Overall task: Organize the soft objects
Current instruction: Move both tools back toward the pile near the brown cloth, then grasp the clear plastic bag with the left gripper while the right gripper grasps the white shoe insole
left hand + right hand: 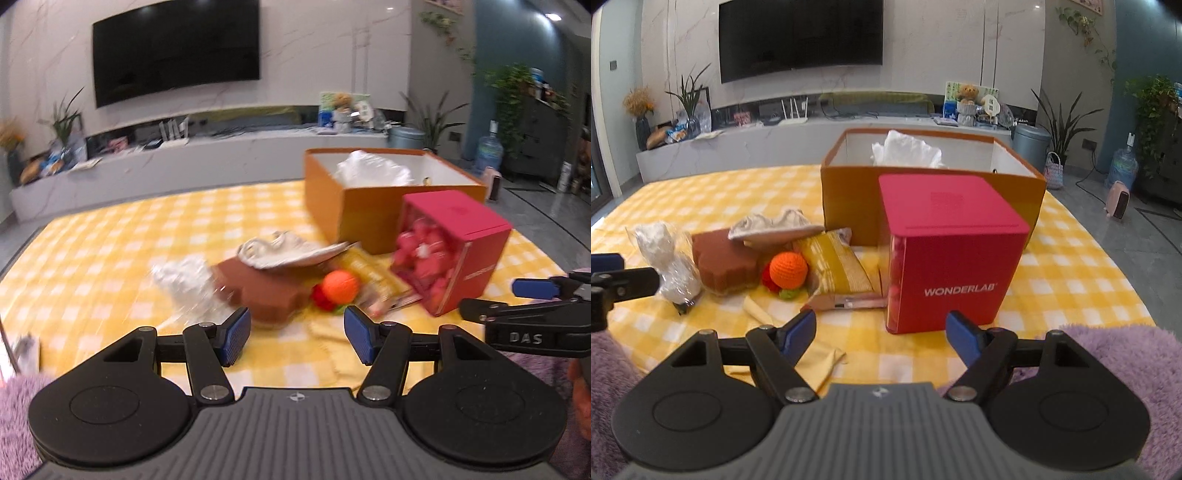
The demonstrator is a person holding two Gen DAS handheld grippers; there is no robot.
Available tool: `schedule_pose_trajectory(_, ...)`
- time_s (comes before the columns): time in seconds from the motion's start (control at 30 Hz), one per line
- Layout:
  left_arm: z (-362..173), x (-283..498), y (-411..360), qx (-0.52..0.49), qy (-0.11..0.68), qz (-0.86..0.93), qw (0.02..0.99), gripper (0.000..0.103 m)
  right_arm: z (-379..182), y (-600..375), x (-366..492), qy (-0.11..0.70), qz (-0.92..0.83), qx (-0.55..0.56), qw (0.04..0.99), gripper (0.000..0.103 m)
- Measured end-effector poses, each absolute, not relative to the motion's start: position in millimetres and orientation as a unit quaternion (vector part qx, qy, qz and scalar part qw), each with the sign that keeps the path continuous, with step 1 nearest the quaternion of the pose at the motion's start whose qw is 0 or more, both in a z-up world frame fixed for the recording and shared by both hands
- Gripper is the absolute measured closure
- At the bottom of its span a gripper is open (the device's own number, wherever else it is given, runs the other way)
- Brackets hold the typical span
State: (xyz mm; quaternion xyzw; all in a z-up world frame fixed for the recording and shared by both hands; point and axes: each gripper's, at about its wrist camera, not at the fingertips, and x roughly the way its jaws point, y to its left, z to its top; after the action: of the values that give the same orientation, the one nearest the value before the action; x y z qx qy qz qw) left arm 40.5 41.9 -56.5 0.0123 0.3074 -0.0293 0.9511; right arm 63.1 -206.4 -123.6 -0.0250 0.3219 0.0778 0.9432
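Left wrist view: my left gripper (297, 334) stands wide, nothing between its pads, above the yellow checked cloth (110, 236). Taking the orange box (369, 206) as landmark, the soft items lie in front of it to its left: brown sponge (266, 291), orange knitted ball (340, 284), and a white bundle (184, 280), probably plastic-wrapped; blur prevents certainty. The red box (461, 251) lies tipped just in front of the orange box.

Right wrist view: my right gripper (882, 332) also stands wide and empty, facing the red box (953, 254). White material (905, 151) rests inside the orange box (849, 206).
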Motion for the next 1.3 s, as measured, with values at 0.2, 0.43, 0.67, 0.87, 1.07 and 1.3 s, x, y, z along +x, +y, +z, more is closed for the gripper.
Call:
schedule_pose_trajectory(0.2, -66.0, 47.1, 59.2, 0.013, 0.329, 0.022, 0.944, 0.034, -129.0, -199.6, 68.6, 0.327, 0.082, -0.03, 0.941, 0.026)
schedule_pose_trajectory(0.43, -70.5, 74.3, 100.6, -0.041, 0.354, 0.093, 0.93, 0.032, -126.6, -174.3, 78.1, 0.306, 0.124, -0.051, 0.942, 0.026)
schedule_pose_trajectory(0.67, -74.3, 94.1, 113.8, -0.053, 0.37, 0.099, 0.922, 0.031, -131.7, -147.8, 102.0, 0.307, 0.153, -0.072, 0.937, 0.027)
schedule_pose_trajectory(0.87, -85.3, 124.0, 114.1, -0.05, 0.393, 0.106, 0.912, 0.031, -139.1, -127.3, 127.9, 0.311, 0.181, -0.111, 0.927, 0.027)
schedule_pose_trajectory(1.07, -95.7, 133.6, 125.8, -0.084, 0.408, 0.092, 0.904, 0.038, -147.9, -109.9, 162.7, 0.321, 0.205, -0.157, 0.911, 0.027)
schedule_pose_trajectory(1.3, -93.3, 126.2, 124.8, -0.081, 0.4, 0.088, 0.909, 0.052, -151.3, -82.8, 190.9, 0.297, 0.241, -0.238, 0.893, 0.028)
